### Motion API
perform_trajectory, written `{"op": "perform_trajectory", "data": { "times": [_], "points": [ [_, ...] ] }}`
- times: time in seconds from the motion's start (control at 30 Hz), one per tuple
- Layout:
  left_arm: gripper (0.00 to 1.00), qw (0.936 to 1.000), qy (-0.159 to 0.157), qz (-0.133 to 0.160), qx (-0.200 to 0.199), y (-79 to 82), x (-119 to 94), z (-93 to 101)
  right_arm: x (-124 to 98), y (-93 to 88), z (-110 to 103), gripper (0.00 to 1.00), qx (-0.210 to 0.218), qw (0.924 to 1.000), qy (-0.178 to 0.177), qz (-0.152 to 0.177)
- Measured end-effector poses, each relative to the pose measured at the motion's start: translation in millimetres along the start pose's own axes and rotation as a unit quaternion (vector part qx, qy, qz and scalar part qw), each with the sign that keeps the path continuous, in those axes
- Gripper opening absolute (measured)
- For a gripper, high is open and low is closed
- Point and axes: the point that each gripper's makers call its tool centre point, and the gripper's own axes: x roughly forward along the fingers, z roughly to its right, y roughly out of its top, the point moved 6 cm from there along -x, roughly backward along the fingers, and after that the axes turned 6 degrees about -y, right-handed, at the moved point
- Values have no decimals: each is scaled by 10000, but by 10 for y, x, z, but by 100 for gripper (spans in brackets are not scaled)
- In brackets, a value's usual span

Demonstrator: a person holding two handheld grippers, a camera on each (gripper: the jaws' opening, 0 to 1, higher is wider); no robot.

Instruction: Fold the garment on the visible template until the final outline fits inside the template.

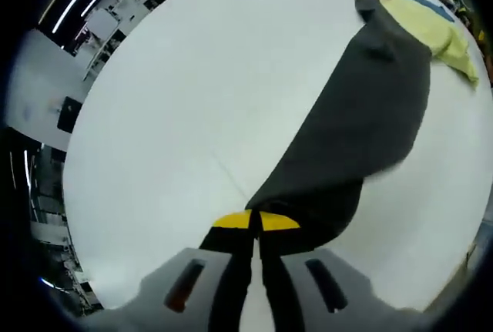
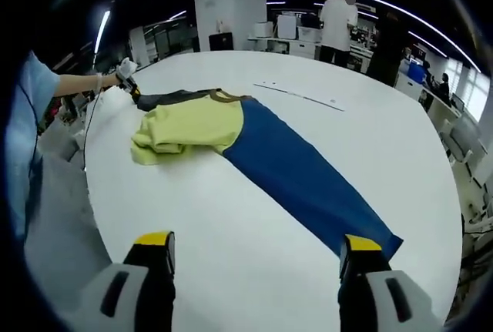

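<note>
The left gripper (image 1: pixel 254 224) has its fingers pinched on a dark edge of the garment (image 1: pixel 362 116), presumably to lift it for a fold. The right gripper (image 2: pixel 258 251) hangs with fingers spread, empty. The garment lies stretched across the white counter (image 2: pixel 308 78): blue, yellow and dark grey panels.

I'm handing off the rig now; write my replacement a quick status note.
Left gripper: shut on the dark end of the garment.
Right gripper: open, hovering over the white table near the garment's blue end.
Garment lies stretched out long, yellow part bunched in the middle.
No finished fold visible yet, and I can't clearly make out a template. Folding remains.
</note>
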Motion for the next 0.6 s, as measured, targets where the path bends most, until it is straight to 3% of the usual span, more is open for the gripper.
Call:
{"op": "perform_trajectory", "data": {
  "times": [0.2, 0.3, 0.6],
  "points": [
    [0, 9999, 5, -93, 72, -19, 20, -34, -3, 22, -15, 89, 38, 10000, 0, 44],
    [0, 9999, -67, -127, -80, -64, 10, -28, -9, 25, -37, 89, 2, 10000, 5, 39],
    [0, 9993, -270, -233, -55, -250, -82, 157, -7, 18, -72, 89, 18, 10000, 32, 56]
  ]
}}
